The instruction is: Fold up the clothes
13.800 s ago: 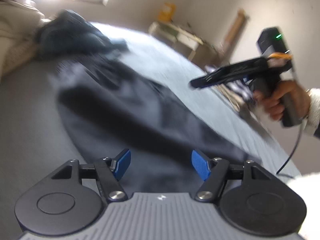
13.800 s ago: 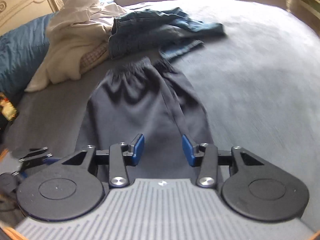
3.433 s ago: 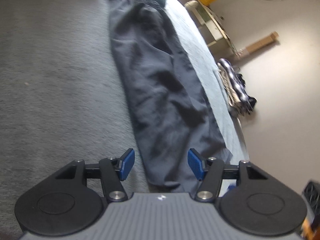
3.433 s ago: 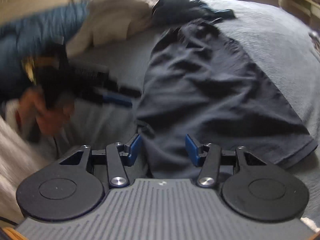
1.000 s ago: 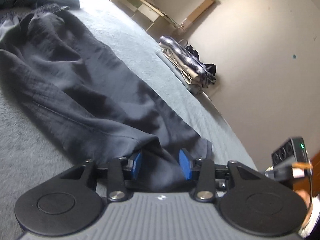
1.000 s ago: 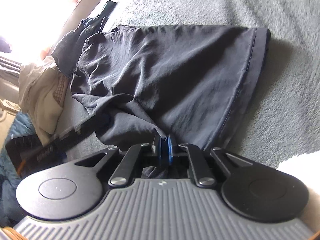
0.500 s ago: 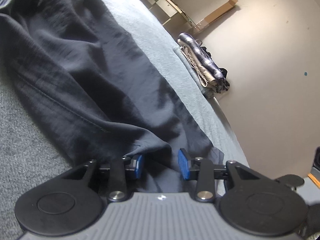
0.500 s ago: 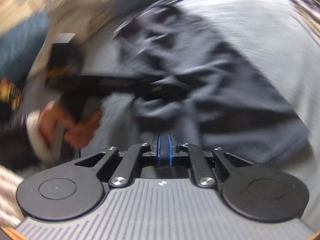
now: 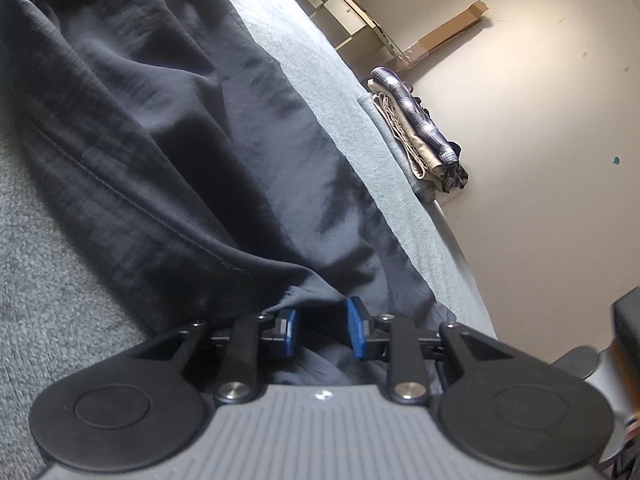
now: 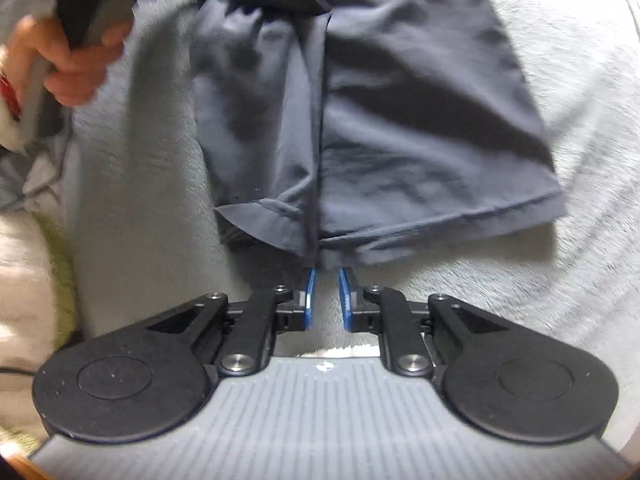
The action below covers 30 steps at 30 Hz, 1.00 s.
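Dark navy woven trousers lie lengthwise on the grey bed, the left gripper with jaws apart around the hem, the right gripper just beside it, jaws slightly parted and empty, seemingly placed for folding.

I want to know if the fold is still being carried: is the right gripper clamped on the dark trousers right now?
No. The right gripper has its jaws apart, bare bed showing between them, just short of the dark trousers' hem.

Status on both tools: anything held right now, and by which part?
Right tool: nothing held; its jaws stand slightly apart just short of the dark trousers' hem. Left tool: jaws apart with trouser fabric lying between them near the leg end, not clamped.
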{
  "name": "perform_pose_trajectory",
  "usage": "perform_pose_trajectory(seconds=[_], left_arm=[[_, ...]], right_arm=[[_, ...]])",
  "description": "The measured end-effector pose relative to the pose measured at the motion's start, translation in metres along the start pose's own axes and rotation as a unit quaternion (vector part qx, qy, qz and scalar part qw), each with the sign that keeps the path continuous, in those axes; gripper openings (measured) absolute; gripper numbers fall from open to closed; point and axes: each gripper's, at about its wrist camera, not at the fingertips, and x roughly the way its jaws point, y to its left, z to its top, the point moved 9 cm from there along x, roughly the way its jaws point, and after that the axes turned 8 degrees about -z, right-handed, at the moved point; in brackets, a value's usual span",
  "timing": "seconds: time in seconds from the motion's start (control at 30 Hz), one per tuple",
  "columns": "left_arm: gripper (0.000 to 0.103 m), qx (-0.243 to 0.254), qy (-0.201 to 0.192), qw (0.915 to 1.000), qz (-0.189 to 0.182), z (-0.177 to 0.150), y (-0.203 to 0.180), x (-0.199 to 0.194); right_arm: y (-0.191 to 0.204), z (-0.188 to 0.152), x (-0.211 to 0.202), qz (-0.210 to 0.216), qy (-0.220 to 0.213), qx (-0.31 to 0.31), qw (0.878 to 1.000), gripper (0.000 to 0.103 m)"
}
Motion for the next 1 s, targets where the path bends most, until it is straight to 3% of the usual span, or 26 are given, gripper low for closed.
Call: perform_pose_trajectory(seconds=[0.1, 0.27, 0.37, 0.5, 0.67, 0.73, 0.8, 0.87, 0.9, 0.93, 1.0], left_arm=[[0.027, 0.000, 0.000, 1.0000, -0.001, 0.000, 0.000, -0.001], [0.027, 0.003, 0.003, 1.0000, 0.000, 0.002, 0.003, -0.002], [0.027, 0.002, 0.003, 1.0000, 0.001, 0.002, 0.003, -0.002], [0.027, 0.001, 0.003, 1.0000, 0.002, 0.002, 0.003, -0.002], [0.027, -0.002, 0.004, 1.0000, 0.002, 0.003, 0.002, -0.002], [0.027, -0.002, 0.004, 1.0000, 0.001, 0.002, 0.002, -0.001], [0.027, -0.002, 0.003, 1.0000, 0.001, 0.002, 0.002, -0.002], [0.027, -0.003, 0.003, 1.0000, 0.000, 0.002, 0.002, -0.002], [0.026, -0.004, 0.003, 1.0000, -0.001, 0.002, 0.002, -0.002], [0.026, -0.004, 0.003, 1.0000, -0.001, 0.002, 0.002, -0.002], [0.023, -0.004, 0.002, 1.0000, 0.000, 0.001, 0.001, -0.002]], right_arm=[[0.001, 0.009, -0.026, 0.039, -0.027, 0.028, 0.998, 0.029], [0.013, 0.019, -0.044, 0.124, -0.052, 0.116, 0.984, 0.031], [0.019, 0.016, -0.031, 0.190, -0.035, 0.250, 0.949, 0.038], [0.014, 0.002, 0.002, 0.255, -0.002, 0.418, 0.872, 0.039], [0.016, -0.002, 0.019, 0.245, 0.002, 0.471, 0.847, 0.037], [0.016, -0.004, 0.026, 0.241, 0.003, 0.492, 0.837, 0.031], [0.017, -0.005, 0.033, 0.236, 0.004, 0.512, 0.826, 0.018], [0.016, -0.006, 0.036, 0.233, 0.003, 0.516, 0.824, 0.007], [0.018, -0.005, 0.040, 0.234, 0.005, 0.507, 0.830, 0.004], [0.020, -0.005, 0.040, 0.234, 0.009, 0.492, 0.838, 0.002], [0.023, -0.003, 0.038, 0.216, 0.011, 0.446, 0.869, 0.000]])
